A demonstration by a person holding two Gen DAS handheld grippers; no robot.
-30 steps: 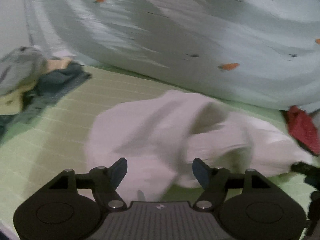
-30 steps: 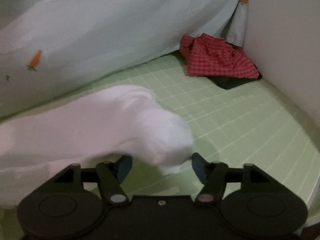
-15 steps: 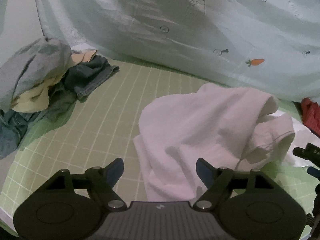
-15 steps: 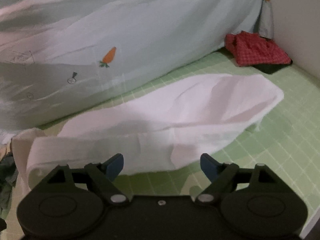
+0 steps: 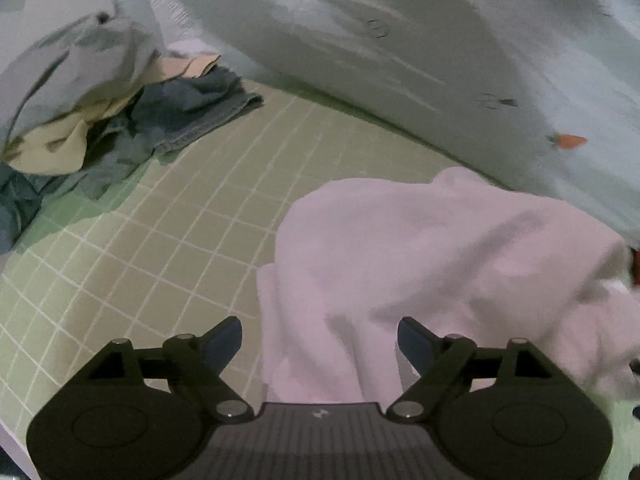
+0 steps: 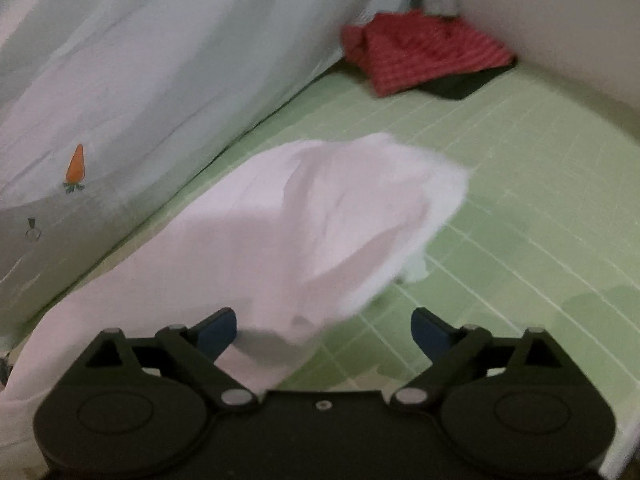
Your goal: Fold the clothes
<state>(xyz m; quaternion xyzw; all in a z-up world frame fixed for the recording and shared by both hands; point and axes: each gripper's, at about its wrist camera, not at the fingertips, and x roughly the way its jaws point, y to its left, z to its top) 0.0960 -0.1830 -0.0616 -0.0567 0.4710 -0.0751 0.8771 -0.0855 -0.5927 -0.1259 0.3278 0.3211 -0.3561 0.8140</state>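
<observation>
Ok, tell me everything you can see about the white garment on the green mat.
The white garment looks like soft, thin cloth, crumpled and humped, not flat or folded. It lies on the green mat, beside the pale carrot-print sheet. Part of it lies between both sets of tongs, left and right, whose jaws are opening without pinching it.

The white garment [image 5: 440, 264] lies loose and rumpled on the green checked mat [image 5: 168, 240], bunched in soft folds beside the pale carrot-print sheet [image 6: 140, 80], one end puffed up off the mat.
</observation>
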